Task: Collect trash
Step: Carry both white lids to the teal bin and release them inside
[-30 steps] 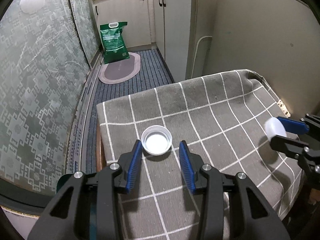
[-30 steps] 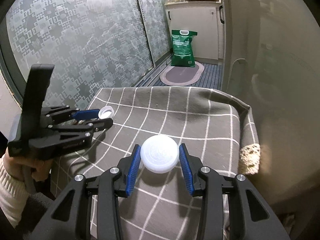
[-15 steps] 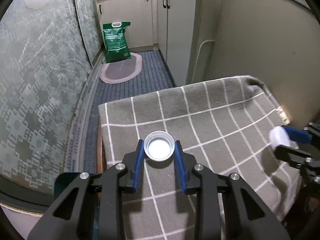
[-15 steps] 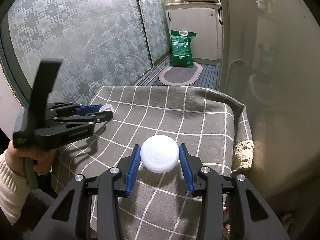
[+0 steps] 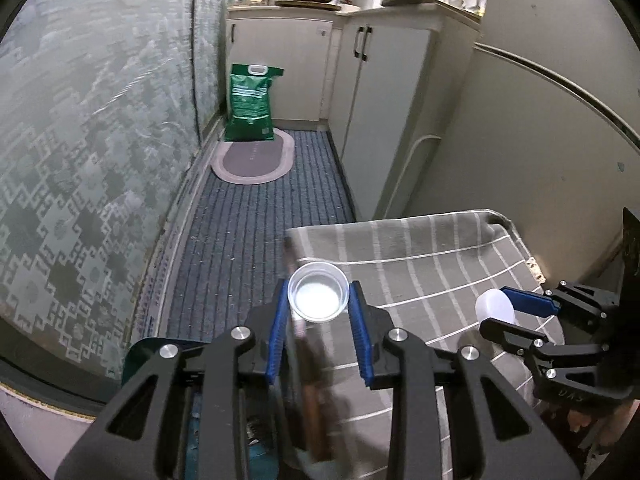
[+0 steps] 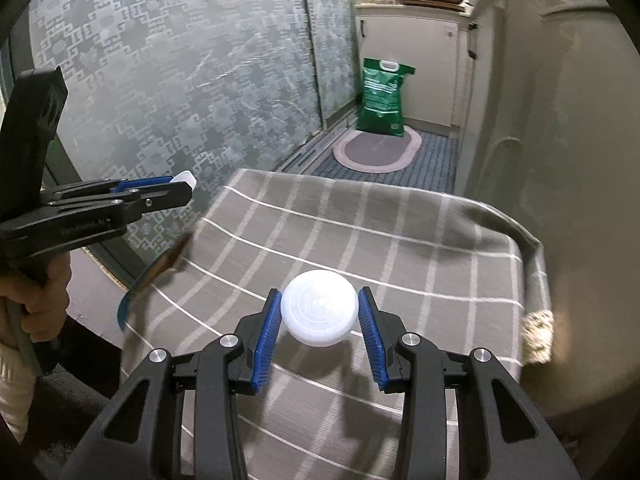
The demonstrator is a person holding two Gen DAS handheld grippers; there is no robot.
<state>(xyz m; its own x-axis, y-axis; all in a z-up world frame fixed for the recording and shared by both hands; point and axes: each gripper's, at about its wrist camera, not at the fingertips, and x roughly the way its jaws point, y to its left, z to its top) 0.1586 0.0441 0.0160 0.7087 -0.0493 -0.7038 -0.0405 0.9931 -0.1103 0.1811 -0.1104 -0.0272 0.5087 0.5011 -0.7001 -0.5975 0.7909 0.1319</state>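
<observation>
Two wrist cameras, close over the cloth (image 5: 432,256)

Each looks forward along its fingers toward the green bag (image 6: 383,98); each sees the other gripper.

small cap (image 5: 318,297) – hollow up | wide lid (image 6: 319,313) – dome up

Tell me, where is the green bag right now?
The green bag stands on the floor at the corridor's far end, behind the oval mat, beside the white cabinet.
</observation>
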